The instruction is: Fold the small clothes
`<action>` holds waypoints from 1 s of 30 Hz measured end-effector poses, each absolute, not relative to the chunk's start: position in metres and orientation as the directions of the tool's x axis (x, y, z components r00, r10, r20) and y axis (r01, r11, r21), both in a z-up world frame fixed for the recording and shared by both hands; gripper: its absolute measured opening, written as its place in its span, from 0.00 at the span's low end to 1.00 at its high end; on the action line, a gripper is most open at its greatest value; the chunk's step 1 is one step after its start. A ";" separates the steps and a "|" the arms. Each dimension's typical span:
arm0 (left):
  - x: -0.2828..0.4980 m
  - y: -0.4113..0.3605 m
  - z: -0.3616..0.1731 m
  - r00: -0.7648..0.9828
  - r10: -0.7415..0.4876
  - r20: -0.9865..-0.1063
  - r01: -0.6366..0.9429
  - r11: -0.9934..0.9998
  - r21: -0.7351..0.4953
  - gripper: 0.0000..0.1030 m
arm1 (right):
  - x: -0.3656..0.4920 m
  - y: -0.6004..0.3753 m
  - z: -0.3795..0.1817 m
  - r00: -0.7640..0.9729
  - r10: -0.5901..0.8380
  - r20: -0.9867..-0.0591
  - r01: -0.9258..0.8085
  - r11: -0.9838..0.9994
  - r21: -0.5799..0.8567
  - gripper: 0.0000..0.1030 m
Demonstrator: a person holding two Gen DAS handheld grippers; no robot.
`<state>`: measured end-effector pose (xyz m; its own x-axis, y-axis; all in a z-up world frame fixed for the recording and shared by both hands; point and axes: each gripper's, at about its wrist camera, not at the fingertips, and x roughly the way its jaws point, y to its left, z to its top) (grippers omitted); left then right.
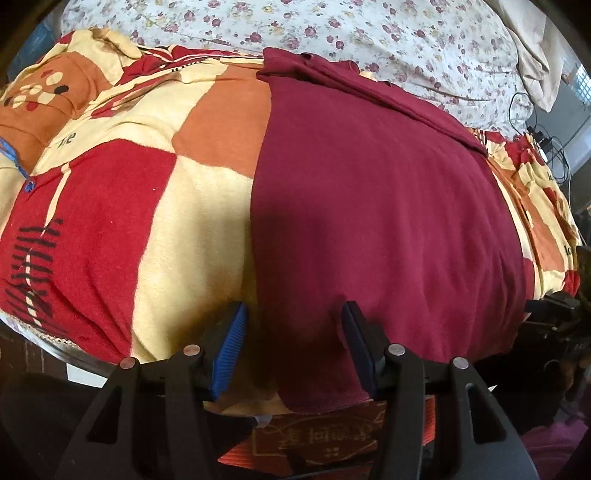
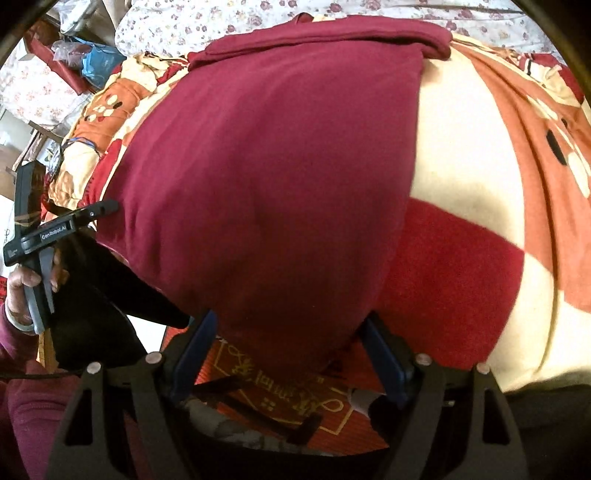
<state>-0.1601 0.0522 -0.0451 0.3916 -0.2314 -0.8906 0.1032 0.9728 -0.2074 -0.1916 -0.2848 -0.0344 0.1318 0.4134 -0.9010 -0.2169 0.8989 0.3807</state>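
Note:
A maroon garment (image 1: pixel 376 206) lies spread flat on a red, orange and cream checked blanket (image 1: pixel 147 184), its far edge folded over. My left gripper (image 1: pixel 293 325) is open, its blue-padded fingers straddling the garment's near left corner at the bed edge. In the right wrist view the same garment (image 2: pixel 266 166) fills the middle. My right gripper (image 2: pixel 288 332) is open, its fingers on either side of the garment's near right corner, which hangs over the edge. The left gripper (image 2: pixel 107 206) shows at the garment's left edge, held by a hand.
A floral sheet (image 1: pixel 332 29) covers the bed beyond the blanket. Cables (image 1: pixel 546 140) lie at the far right. A red patterned mat (image 2: pixel 295 398) lies on the floor below the bed edge. Bags and clutter (image 2: pixel 85 55) sit at the far left.

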 end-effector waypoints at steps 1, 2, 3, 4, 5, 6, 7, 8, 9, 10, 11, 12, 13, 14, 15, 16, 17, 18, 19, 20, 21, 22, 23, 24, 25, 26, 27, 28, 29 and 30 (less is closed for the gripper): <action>-0.160 0.052 -0.045 0.392 -0.228 -0.891 0.106 0.974 -0.202 0.42 | -0.191 -0.285 -0.034 0.132 0.415 -0.900 -0.215 0.899 0.382 0.80; -0.160 0.052 -0.046 0.392 -0.225 -0.892 0.108 0.974 -0.198 0.42 | -0.192 -0.285 -0.035 0.133 0.416 -0.900 -0.214 0.898 0.383 0.80; -0.160 0.051 -0.046 0.392 -0.224 -0.892 0.108 0.974 -0.197 0.42 | -0.192 -0.286 -0.035 0.134 0.416 -0.899 -0.214 0.898 0.384 0.80; -0.159 0.051 -0.046 0.392 -0.223 -0.892 0.108 0.975 -0.196 0.42 | -0.192 -0.286 -0.035 0.135 0.415 -0.900 -0.214 0.899 0.383 0.80; -0.159 0.051 -0.046 0.393 -0.221 -0.893 0.108 0.975 -0.194 0.42 | -0.193 -0.285 -0.035 0.136 0.414 -0.900 -0.214 0.899 0.382 0.80; -0.159 0.051 -0.046 0.392 -0.220 -0.893 0.109 0.975 -0.192 0.42 | -0.193 -0.285 -0.035 0.138 0.413 -0.900 -0.215 0.900 0.380 0.80; -0.159 0.050 -0.046 0.392 -0.217 -0.894 0.110 0.976 -0.189 0.42 | -0.193 -0.285 -0.035 0.139 0.412 -0.901 -0.216 0.900 0.378 0.80; -0.159 0.050 -0.047 0.392 -0.213 -0.895 0.110 0.977 -0.184 0.42 | -0.194 -0.285 -0.035 0.140 0.409 -0.902 -0.220 0.901 0.374 0.80; -0.158 0.050 -0.047 0.392 -0.206 -0.897 0.110 0.978 -0.177 0.42 | -0.194 -0.285 -0.035 0.140 0.406 -0.903 -0.224 0.902 0.370 0.80; -0.159 0.050 -0.047 0.393 -0.200 -0.897 0.107 0.979 -0.171 0.42 | -0.194 -0.284 -0.035 0.140 0.402 -0.905 -0.228 0.902 0.366 0.80; -0.159 0.050 -0.047 0.394 -0.197 -0.898 0.106 0.980 -0.169 0.42 | -0.194 -0.283 -0.035 0.140 0.399 -0.906 -0.230 0.903 0.363 0.80; -0.159 0.050 -0.047 0.396 -0.192 -0.898 0.105 0.981 -0.164 0.42 | -0.194 -0.283 -0.035 0.140 0.398 -0.907 -0.229 0.904 0.361 0.80; -0.159 0.049 -0.047 0.397 -0.188 -0.898 0.105 0.982 -0.159 0.42 | -0.194 -0.282 -0.035 0.141 0.397 -0.907 -0.228 0.905 0.360 0.80; -0.159 0.048 -0.047 0.398 -0.186 -0.898 0.105 0.982 -0.156 0.42 | -0.194 -0.281 -0.035 0.140 0.396 -0.907 -0.227 0.905 0.360 0.80; -0.160 0.048 -0.047 0.400 -0.181 -0.899 0.106 0.983 -0.151 0.42 | -0.193 -0.281 -0.036 0.139 0.396 -0.908 -0.227 0.905 0.360 0.80; -0.160 0.047 -0.047 0.401 -0.175 -0.899 0.105 0.984 -0.145 0.42 | -0.193 -0.280 -0.036 0.139 0.397 -0.907 -0.226 0.905 0.361 0.81; -0.160 0.047 -0.047 0.402 -0.167 -0.900 0.104 0.985 -0.136 0.42 | -0.193 -0.280 -0.035 0.139 0.397 -0.907 -0.225 0.905 0.361 0.81; -0.160 0.046 -0.047 0.405 -0.154 -0.901 0.098 0.987 -0.124 0.42 | -0.193 -0.280 -0.036 0.139 0.397 -0.907 -0.224 0.905 0.362 0.81; -0.160 0.046 -0.047 0.407 -0.144 -0.902 0.092 0.989 -0.117 0.42 | -0.193 -0.279 -0.036 0.138 0.397 -0.907 -0.223 0.905 0.362 0.81; -0.161 0.045 -0.046 0.410 -0.136 -0.902 0.087 0.990 -0.110 0.42 | -0.192 -0.279 -0.036 0.137 0.397 -0.907 -0.223 0.905 0.363 0.81; -0.161 0.043 -0.046 0.416 -0.120 -0.901 0.082 0.992 -0.094 0.42 | -0.193 -0.280 -0.036 0.137 0.397 -0.907 -0.224 0.905 0.362 0.81; -0.162 0.041 -0.045 0.423 -0.107 -0.900 0.080 0.994 -0.080 0.42 | -0.193 -0.279 -0.037 0.136 0.397 -0.908 -0.224 0.905 0.362 0.81; -0.163 0.039 -0.044 0.432 -0.094 -0.897 0.079 0.995 -0.066 0.42 | -0.193 -0.279 -0.037 0.135 0.396 -0.908 -0.224 0.905 0.361 0.81; -0.164 0.037 -0.043 0.441 -0.082 -0.894 0.079 0.996 -0.052 0.42 | -0.193 -0.279 -0.037 0.135 0.394 -0.909 -0.224 0.906 0.360 0.81; -0.165 0.036 -0.042 0.451 -0.070 -0.890 0.078 0.996 -0.039 0.42 | -0.193 -0.279 -0.037 0.134 0.392 -0.910 -0.224 0.907 0.357 0.81; -0.166 0.034 -0.041 0.459 -0.061 -0.886 0.076 0.997 -0.030 0.42 | -0.193 -0.279 -0.037 0.133 0.390 -0.911 -0.226 0.907 0.355 0.81; -0.167 0.034 -0.039 0.464 -0.056 -0.884 0.074 0.997 -0.024 0.42 | -0.192 -0.279 -0.037 0.132 0.387 -0.913 -0.226 0.908 0.352 0.81; -0.167 0.033 -0.038 0.472 -0.048 -0.880 0.071 0.997 -0.016 0.42 | -0.192 -0.278 -0.037 0.131 0.383 -0.914 -0.227 0.909 0.349 0.81; -0.168 0.033 -0.037 0.478 -0.042 -0.877 0.068 0.998 -0.011 0.42 | -0.192 -0.277 -0.038 0.129 0.380 -0.916 -0.228 0.910 0.345 0.81; -0.168 0.032 -0.037 0.483 -0.037 -0.875 0.065 0.998 -0.006 0.42 | -0.192 -0.276 -0.038 0.128 0.377 -0.918 -0.228 0.911 0.342 0.81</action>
